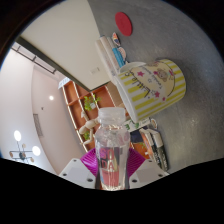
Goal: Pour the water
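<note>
The gripper [112,170] has two pale grey fingers [78,170] faced with magenta pads [92,160]

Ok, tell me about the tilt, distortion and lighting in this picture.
Gripper view: the fisheye lens bends the grey table and the ceiling line; the whole room is rolled sideways, the striped mug seeming to hang off the table; lamps glare as bright spots; the water bottle in the claw looms large, its clear plastic catching highlights.
</note>
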### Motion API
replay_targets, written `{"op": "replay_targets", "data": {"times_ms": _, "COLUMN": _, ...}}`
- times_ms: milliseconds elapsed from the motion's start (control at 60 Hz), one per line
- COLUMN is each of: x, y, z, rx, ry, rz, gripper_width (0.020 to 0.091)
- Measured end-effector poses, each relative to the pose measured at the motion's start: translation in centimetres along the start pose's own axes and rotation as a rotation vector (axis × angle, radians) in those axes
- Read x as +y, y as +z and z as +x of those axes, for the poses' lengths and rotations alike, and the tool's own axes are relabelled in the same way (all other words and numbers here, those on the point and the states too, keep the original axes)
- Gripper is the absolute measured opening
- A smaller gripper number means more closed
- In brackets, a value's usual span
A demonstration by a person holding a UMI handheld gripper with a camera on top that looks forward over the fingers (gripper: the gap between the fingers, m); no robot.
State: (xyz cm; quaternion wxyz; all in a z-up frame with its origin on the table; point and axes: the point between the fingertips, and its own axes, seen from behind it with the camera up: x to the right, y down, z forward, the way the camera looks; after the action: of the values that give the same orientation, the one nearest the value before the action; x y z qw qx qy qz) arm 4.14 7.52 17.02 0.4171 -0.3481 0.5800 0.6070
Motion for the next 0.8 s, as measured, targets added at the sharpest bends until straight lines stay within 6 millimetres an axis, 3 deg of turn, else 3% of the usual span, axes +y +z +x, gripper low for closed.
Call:
{"op": "replay_targets", "data": {"times_ms": 117, "x": -0.2, "y": -0.1, "z": 0.4, "rx": 0.002, "ry": 0.064, "rz": -0.002, "gripper_width": 0.0364}}
{"op": "replay_targets", "data": {"times_ms": 267, "x": -0.3, "y": 0.1, "z": 1.0, "rx": 0.041, "ry": -0.012, "rz": -0.007, "gripper_width": 0.0384}}
{"op": "replay_targets", "data": {"times_ms": 350, "x": 0.1, "y": -0.3, "z": 0.4, "rx": 0.071, "ry": -0.191, "rz": -0.022, "gripper_width": 0.0385}}
{"op": "replay_targets", "data": {"times_ms": 517, "x": 0.4, "y": -0.5, "z": -5.6, "rx": 0.053, "ry": -0.769, "rz": -0.044, "gripper_width": 0.0387}}
{"op": "replay_targets", "data": {"times_ms": 617, "x": -3.9, "y": -0.3, "z": -7.8, "rx": 0.206, "ry": -1.239, "rz": 0.041, "gripper_width": 0.0386}}
{"op": "replay_targets", "data": {"times_ms": 700, "x": -10.3, "y": -1.2, "z": -9.5, "rx": 0.396, "ry": -1.557, "rz": 0.181, "gripper_width": 0.0384}}
{"op": "replay_targets", "data": {"times_ms": 783, "x": -14.6, "y": -2.8, "z": -12.1, "rx": 0.515, "ry": -1.755, "rz": 0.294, "gripper_width": 0.0384}}
{"op": "replay_targets", "data": {"times_ms": 800, "x": -17.0, "y": -2.5, "z": -11.4, "rx": 0.530, "ry": -1.792, "rz": 0.314, "gripper_width": 0.0385}}
